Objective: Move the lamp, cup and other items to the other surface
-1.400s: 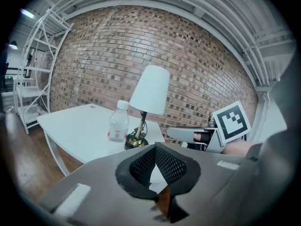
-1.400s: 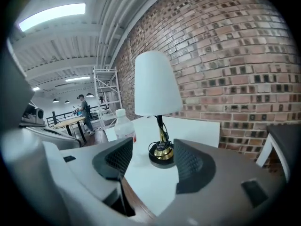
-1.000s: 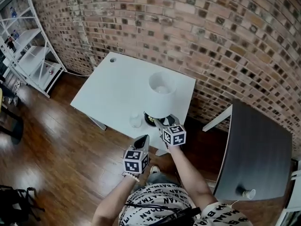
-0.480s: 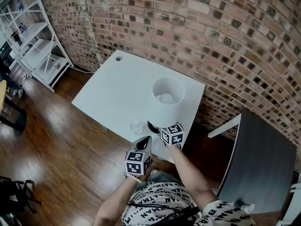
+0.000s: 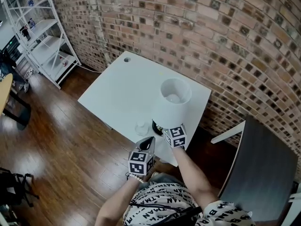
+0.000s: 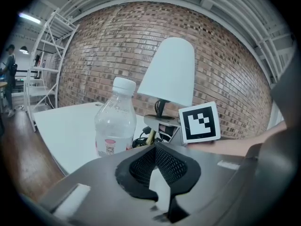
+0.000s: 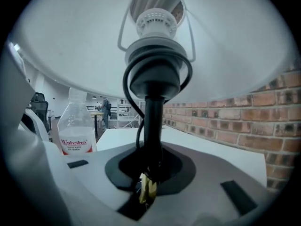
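Closing over the last second, the right gripper [image 5: 163, 129] is now clamping its jaws round the lamp [image 5: 173, 99], where a second ago they were standing apart at the foot of it. The left gripper [image 5: 149, 142] is also sitting a little further forward than it was. The lamp is standing upright near the front right corner of the white table [image 5: 114, 92], close to the brick wall [image 5: 221, 36], with its white shade opening upward. Its thin black stem [image 7: 153, 121] is running straight up and down, and the right gripper is reaching in almost level beneath the shade, so the jaws are crossing the stem squarely, low down and just above the base. A clear plastic bottle [image 5: 141, 127] is standing just beside the lamp on its left. It is near the left gripper, slightly ahead of it and to its left. The left gripper's jaws are resting together with nothing between them. The dark table [image 5: 263, 166] is lying to the person's right, well apart from the white one, with open floor between them. The right hand is the nearer one to that surface, so the carry is likely going to be a lift straight up along the stem, then a swing to the right. Keeping the lamp vertical matters, as the wide shade is making it top-heavy.
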{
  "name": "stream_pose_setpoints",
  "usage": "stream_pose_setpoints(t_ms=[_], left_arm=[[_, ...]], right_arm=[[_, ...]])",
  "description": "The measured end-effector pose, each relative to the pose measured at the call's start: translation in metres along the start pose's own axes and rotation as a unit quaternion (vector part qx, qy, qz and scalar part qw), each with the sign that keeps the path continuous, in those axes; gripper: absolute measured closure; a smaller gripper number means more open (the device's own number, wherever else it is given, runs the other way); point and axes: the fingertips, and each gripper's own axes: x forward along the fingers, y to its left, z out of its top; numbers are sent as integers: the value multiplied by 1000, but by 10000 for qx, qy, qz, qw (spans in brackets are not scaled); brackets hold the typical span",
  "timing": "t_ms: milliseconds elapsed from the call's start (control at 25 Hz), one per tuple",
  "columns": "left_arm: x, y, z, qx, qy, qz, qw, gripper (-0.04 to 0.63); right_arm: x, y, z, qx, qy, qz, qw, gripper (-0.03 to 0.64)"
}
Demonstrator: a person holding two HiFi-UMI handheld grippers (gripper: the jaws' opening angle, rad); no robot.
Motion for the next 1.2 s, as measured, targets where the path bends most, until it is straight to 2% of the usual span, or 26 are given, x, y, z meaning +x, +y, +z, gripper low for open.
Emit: stream_pose_setpoints(t_ms=[160, 360, 520, 720, 920, 1040, 1200], left_arm=[[-7, 0, 1, 34, 6, -12, 10000, 595], [-18, -12, 3, 101, 85, -170, 9998, 595], [-24, -40, 1, 282, 204, -620, 9975, 595], [-45, -85, -10, 614, 386, -1247, 9895, 595], [-72, -145, -35, 896, 573, -2093, 9720, 595], [-88, -186, -63, 1082, 845, -2690, 9533, 595], [-111, -242, -95, 1280, 1105, -3175, 9331, 595]], right_arm=[[-10, -5, 10, 159, -104, -135, 9997, 566], [-49, -7, 30, 183, -173, -434, 9987, 566], [-104, -11, 47, 212, -222, -924, 9952, 566], [-183, -8, 53, 272, -216, -1637, 9859, 566], [-286, -4, 39, 471, -109, -2675, 9623, 566], [-356, 1, 27, 576, -30, -3433, 9375, 567], [-442, 3, 8, 712, 169, -3983, 9143, 568]])
